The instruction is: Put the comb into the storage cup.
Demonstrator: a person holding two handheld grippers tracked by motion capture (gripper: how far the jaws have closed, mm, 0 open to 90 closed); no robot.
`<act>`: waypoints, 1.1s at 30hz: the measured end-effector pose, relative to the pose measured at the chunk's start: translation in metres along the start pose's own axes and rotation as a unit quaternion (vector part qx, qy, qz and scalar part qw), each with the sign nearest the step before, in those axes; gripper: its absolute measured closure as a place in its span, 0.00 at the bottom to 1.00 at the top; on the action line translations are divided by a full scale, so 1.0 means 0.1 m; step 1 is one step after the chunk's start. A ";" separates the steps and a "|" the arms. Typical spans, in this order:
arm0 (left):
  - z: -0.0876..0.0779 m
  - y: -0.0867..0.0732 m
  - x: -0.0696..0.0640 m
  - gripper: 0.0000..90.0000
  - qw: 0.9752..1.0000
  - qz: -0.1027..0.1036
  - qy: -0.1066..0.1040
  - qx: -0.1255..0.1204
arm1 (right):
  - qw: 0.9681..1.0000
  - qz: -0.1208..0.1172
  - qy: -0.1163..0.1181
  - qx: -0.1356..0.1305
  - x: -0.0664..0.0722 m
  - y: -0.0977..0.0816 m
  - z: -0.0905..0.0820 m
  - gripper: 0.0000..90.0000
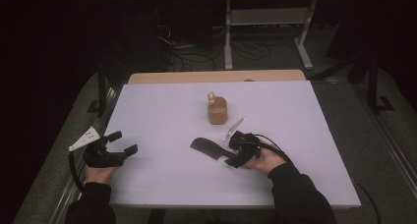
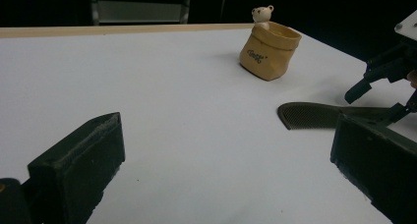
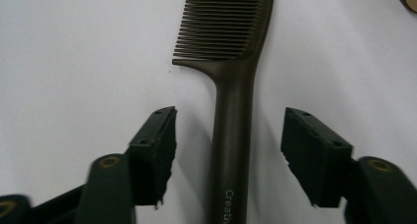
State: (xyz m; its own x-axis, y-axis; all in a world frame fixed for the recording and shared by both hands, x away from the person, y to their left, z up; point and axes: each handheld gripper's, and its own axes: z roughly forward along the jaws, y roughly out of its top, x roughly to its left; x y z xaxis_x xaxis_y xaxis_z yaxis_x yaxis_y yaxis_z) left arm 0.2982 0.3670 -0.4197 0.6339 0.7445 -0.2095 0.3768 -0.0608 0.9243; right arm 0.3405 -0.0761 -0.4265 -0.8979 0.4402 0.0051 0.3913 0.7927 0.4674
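A dark comb (image 1: 205,147) lies flat on the white table (image 1: 162,106), teeth end pointing left. Its handle (image 3: 235,116) runs between the jaws of my right gripper (image 1: 229,154), which stands open with a gap on each side of the handle (image 3: 230,122). A tan sack-shaped pot (image 1: 217,111) with a small bear figure on its rim stands upright behind the comb (image 2: 314,116), toward the table's middle. My left gripper (image 1: 124,142) rests at the front left, open and holding nothing (image 2: 226,150), aimed across the table at the pot (image 2: 269,51) and at the right gripper (image 2: 386,71).
A wooden tabletop edge (image 1: 216,76) shows beyond the white surface. Behind it, on the dark floor, stand a white metal rack frame (image 1: 265,17) and loose cables (image 1: 196,52). A dark stand (image 1: 101,86) rises at the table's left side.
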 end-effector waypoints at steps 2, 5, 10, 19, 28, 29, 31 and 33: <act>0.00 0.00 0.00 0.00 1.000 0.000 0.000 0.000 | 1.000 -0.001 -0.001 0.002 0.00 0.00 0.00 0.49; 0.00 0.00 0.00 0.00 1.000 -0.001 0.000 0.000 | 1.000 -0.007 -0.004 0.001 0.00 0.00 0.01 0.54; 0.00 0.00 0.00 0.00 1.000 -0.001 0.000 0.000 | 1.000 -0.006 -0.001 0.003 0.00 0.00 0.01 0.61; 0.01 0.00 0.00 0.00 1.000 -0.001 0.000 0.001 | 1.000 -0.014 -0.001 0.010 0.00 0.00 0.03 0.75; 0.01 0.00 0.00 0.00 1.000 -0.001 0.000 0.001 | 1.000 -0.017 -0.005 0.013 0.01 0.01 0.03 0.79; 0.01 0.00 0.00 0.00 1.000 0.000 0.000 0.001 | 1.000 -0.017 -0.005 0.015 0.01 0.01 0.03 0.79; 0.01 0.00 0.00 0.00 1.000 -0.001 0.000 0.001 | 1.000 -0.019 -0.005 0.015 0.01 0.02 0.03 0.79; 0.01 0.00 0.00 0.00 1.000 -0.001 0.001 0.001 | 1.000 -0.017 -0.004 0.016 0.01 0.02 0.03 0.79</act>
State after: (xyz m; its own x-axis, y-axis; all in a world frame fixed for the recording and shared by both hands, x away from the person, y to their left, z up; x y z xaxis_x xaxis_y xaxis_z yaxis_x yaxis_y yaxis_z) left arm 0.2985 0.3666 -0.4202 0.6325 0.7454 -0.2105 0.3786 -0.0604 0.9236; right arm 0.3412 -0.0729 -0.4281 -0.9089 0.4167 -0.0168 0.3677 0.8198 0.4390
